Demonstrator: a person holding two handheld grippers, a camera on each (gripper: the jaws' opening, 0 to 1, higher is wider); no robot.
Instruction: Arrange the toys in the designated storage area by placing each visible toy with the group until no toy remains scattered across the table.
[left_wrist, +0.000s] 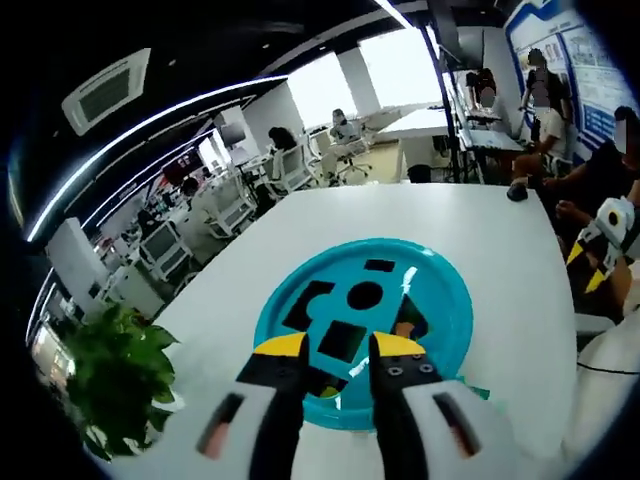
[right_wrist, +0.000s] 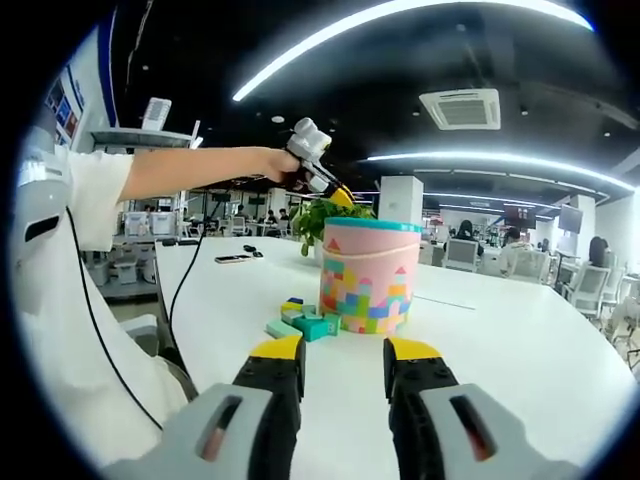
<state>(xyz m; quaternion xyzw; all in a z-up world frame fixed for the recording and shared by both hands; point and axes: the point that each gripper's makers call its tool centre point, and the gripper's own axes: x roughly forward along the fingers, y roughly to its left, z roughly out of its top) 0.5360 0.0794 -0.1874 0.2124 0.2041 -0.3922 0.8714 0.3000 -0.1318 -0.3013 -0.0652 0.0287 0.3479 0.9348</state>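
A pink bucket (right_wrist: 368, 280) with coloured block prints stands on the white table (right_wrist: 500, 340), capped by a teal lid (left_wrist: 440, 290) with shape cut-outs. Several small blocks (right_wrist: 303, 320), teal, green, yellow and blue, lie against its base on the left. My left gripper (left_wrist: 343, 350) hovers open right above the lid with nothing between its jaws; in the right gripper view a hand holds the left gripper (right_wrist: 318, 165) high over the bucket. My right gripper (right_wrist: 345, 350) is open and empty, low over the table in front of the blocks, and the right gripper (left_wrist: 605, 240) also appears at the left gripper view's edge.
A leafy green plant (right_wrist: 328, 214) stands behind the bucket. A phone (right_wrist: 232, 258) lies farther back on the table and a small dark object (left_wrist: 517, 192) sits near its far edge. A cable (right_wrist: 180, 290) hangs beside the person's white sleeve. People sit at desks beyond.
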